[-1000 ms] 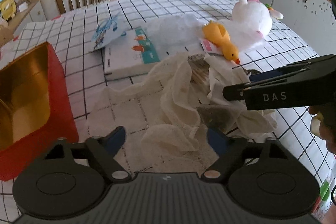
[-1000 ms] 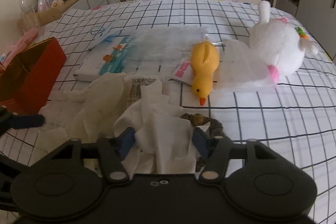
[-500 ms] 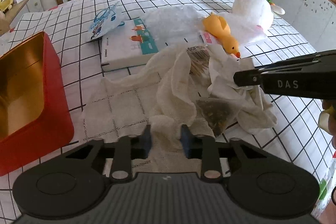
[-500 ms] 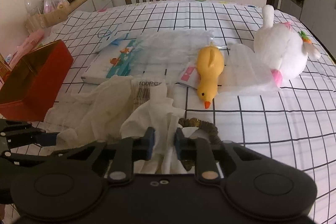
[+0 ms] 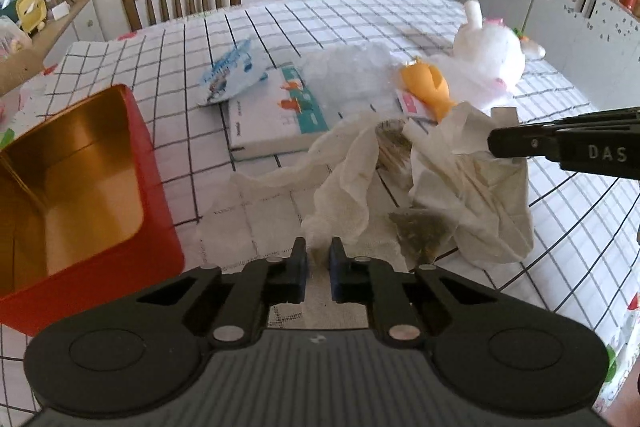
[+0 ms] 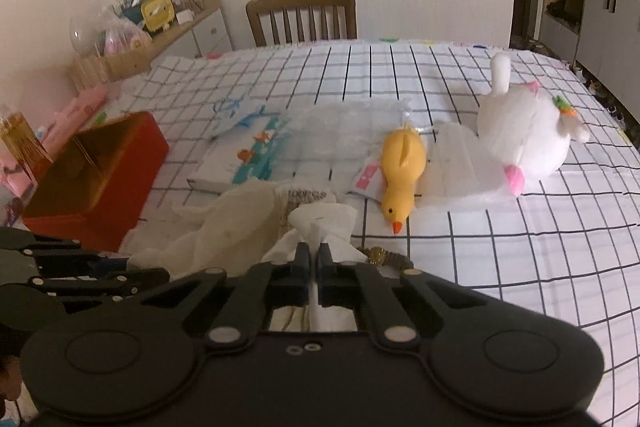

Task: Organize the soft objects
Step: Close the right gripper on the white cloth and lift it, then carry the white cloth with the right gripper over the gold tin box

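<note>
Both grippers have just closed: the left gripper (image 5: pixel 318 269) and right gripper (image 6: pixel 314 269) each pinch the crumpled white gauze cloth (image 5: pixel 472 195), lifted partly above the checked surface (image 5: pixel 560 227) beside the red tin box (image 5: pixel 80 187).

cream cloth (image 5: pixel 352 183), yellow duck (image 6: pixel 402 167), white plush rabbit (image 6: pixel 524 143), red tin (image 5: pixel 80 187), black-checked white tablecloth (image 6: pixel 520 259)

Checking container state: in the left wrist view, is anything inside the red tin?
No. The red tin stands open, and only its bare gold lining shows inside.
</note>
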Tool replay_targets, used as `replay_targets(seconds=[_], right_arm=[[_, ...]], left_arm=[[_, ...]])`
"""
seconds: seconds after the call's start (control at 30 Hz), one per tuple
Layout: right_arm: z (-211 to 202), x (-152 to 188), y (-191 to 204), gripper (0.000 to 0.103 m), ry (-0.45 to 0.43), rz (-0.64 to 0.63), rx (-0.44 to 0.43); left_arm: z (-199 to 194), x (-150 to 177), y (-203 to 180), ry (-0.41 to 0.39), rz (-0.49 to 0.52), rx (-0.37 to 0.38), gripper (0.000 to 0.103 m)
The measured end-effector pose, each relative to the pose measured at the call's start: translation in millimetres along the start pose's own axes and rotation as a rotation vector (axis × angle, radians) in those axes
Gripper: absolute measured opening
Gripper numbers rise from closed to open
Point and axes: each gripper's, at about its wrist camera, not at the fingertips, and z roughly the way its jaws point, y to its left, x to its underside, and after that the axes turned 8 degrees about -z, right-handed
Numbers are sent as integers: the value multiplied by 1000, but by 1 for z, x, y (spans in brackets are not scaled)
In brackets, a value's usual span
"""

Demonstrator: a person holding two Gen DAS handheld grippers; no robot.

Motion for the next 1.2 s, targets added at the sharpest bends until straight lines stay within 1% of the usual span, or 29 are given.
replay_targets(seconds=[0.27, 0.5, 0.67, 0.83, 0.97, 1.2], right_arm=[[-32, -14, 3, 3, -69, 10, -21], [-61, -39, 10, 3, -136, -20, -64], [-79, -62, 19, 3, -178, -68, -101], [-94, -88, 33, 3, -237, -124, -134], [-102, -111, 45, 3, -284, -164, -161], [-103, -145, 70, 3, -339, -221, -213]], left_arm=[[-26, -11, 4, -46, -12, 1, 11], [-56, -30, 13, -98, -28, -5, 11], [-80, -45, 24, -146, -45, -6, 11], [-103, -60, 36, -194, -59, -33, 11], [-120, -70, 47, -219, -70, -69, 11], [-145, -89, 72, -263, -92, -139, 11]])
